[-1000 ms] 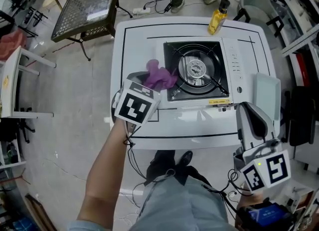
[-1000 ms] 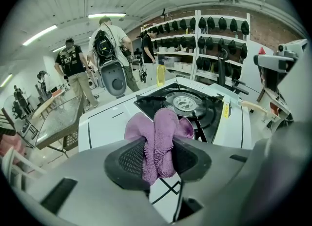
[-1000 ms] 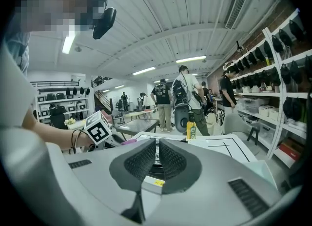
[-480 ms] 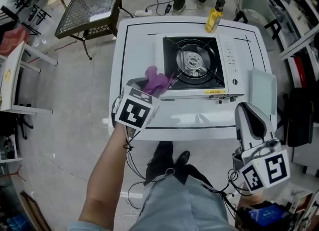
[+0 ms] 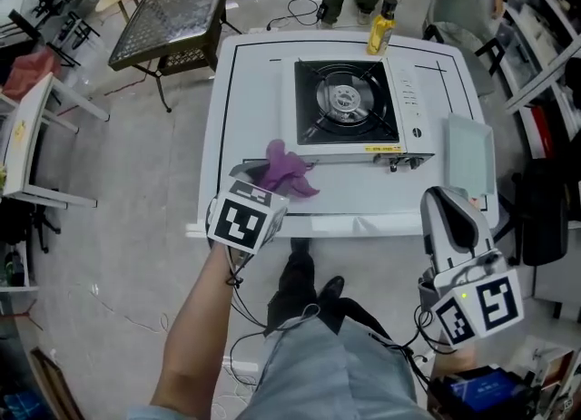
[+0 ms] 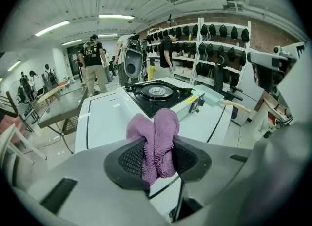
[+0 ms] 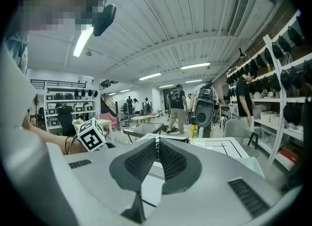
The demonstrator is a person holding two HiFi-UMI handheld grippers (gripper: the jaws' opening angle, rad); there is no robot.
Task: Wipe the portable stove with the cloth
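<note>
The purple cloth point(image 5: 290, 170), bunched against the left edge of the portable stove point(image 5: 349, 110) a second ago, has been drawn back and is now carried over the bare white table point(image 5: 218, 128), near its front edge and clear of the stove. It is pinched in the narrow jaws of the left gripper point(image 5: 263, 175), while the right gripper point(image 5: 447, 200) is held off the near right corner, closed on nothing. With no contact left, the wiping is judged paused or finished.

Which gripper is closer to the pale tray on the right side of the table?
Right. The right gripper is just in front of the pale tray, by the table's near edge; the left gripper, gripping the purple cloth, is far to its left.
</note>
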